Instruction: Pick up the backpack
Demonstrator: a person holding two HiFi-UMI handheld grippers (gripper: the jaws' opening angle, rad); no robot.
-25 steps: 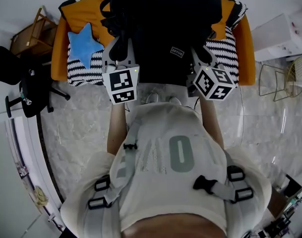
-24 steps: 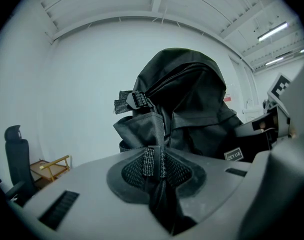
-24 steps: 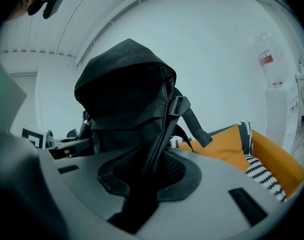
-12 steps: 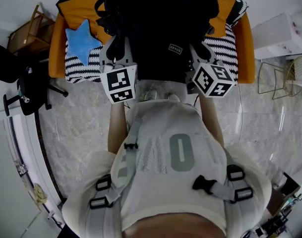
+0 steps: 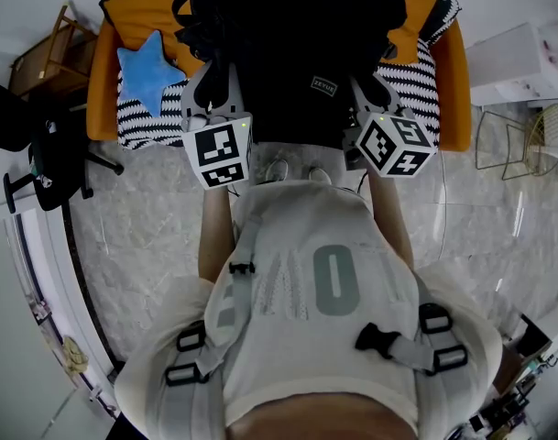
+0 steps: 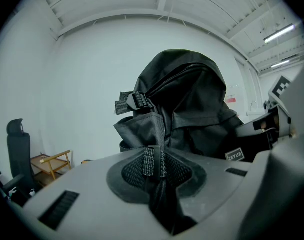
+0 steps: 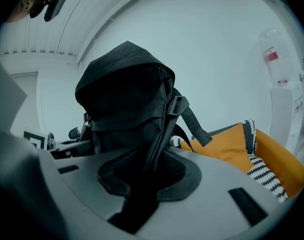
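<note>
A black backpack (image 5: 297,35) hangs upright between my two grippers, above an orange sofa (image 5: 448,81). In the head view my left gripper (image 5: 214,79) grips its left side and my right gripper (image 5: 370,85) its right side, each with its marker cube below. The left gripper view shows my left gripper (image 6: 154,165) shut on a fold of fabric and webbing low on the backpack (image 6: 191,104). In the right gripper view my right gripper (image 7: 148,170) is shut on dark fabric of the backpack (image 7: 127,94). A small label (image 5: 325,88) shows on the bag's front.
A black-and-white striped blanket (image 5: 416,85) and a blue star cushion (image 5: 148,70) lie on the sofa. At the left stand a black office chair (image 5: 40,145) and a wooden rack (image 5: 40,58). A white cabinet (image 5: 526,58) and a wire chair (image 5: 526,145) stand at the right.
</note>
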